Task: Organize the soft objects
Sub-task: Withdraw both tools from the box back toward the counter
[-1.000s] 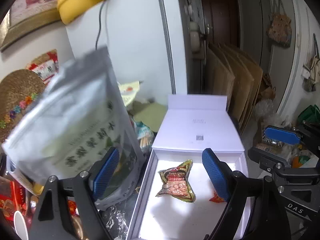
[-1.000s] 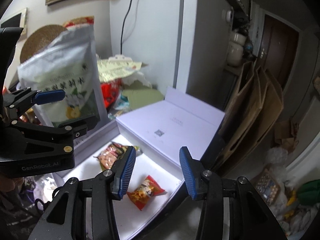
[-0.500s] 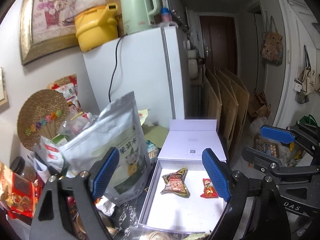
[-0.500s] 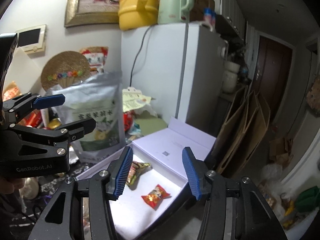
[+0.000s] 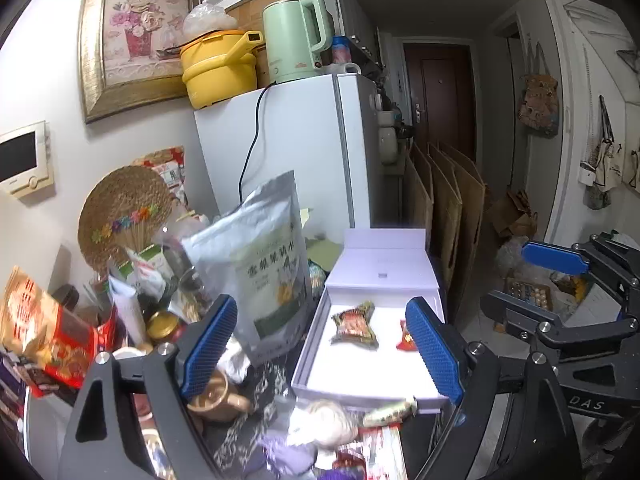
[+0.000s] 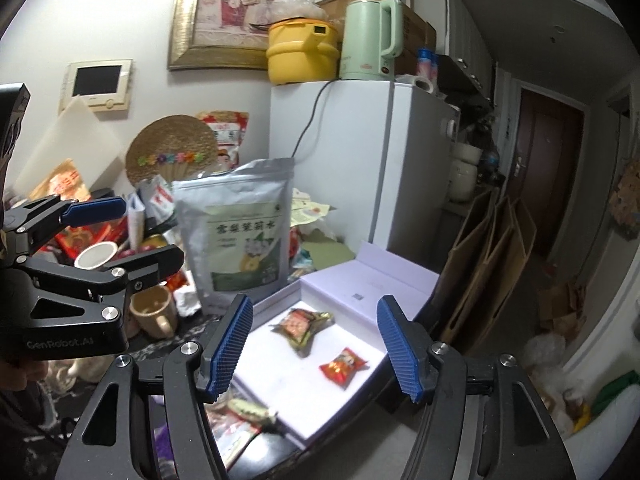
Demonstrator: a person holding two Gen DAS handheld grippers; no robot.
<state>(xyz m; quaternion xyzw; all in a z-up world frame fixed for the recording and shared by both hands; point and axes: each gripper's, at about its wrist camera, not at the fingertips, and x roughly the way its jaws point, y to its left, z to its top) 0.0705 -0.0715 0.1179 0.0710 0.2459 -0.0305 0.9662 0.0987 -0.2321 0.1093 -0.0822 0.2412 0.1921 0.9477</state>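
An open white box [image 5: 316, 364] [image 6: 288, 384] lies on the cluttered table with its lid folded back. Inside lie a green-edged snack packet [image 5: 354, 320] [image 6: 302, 326] and a small red packet [image 5: 406, 338] [image 6: 344, 364]. A silver stand-up pouch [image 5: 266, 268] [image 6: 240, 236] stands left of the box. My left gripper [image 5: 320, 352] is open and empty, held above the box's near left edge. My right gripper [image 6: 316, 348] is open and empty above the box. More soft packets [image 5: 384, 412] [image 6: 248, 408] lie at the box's near edge.
A beige mug [image 5: 218, 398] [image 6: 154, 312], jars and red snack bags [image 5: 48, 336] crowd the table's left. A white fridge [image 5: 296, 152] stands behind, with a yellow pot [image 5: 218, 68] and a green kettle [image 5: 296, 40] on top. Cardboard sheets [image 5: 444, 216] lean at the right.
Both grippers have pulled back and up from the box, so much more of the room shows. Both stay open and empty. The two packets in the box have not moved.
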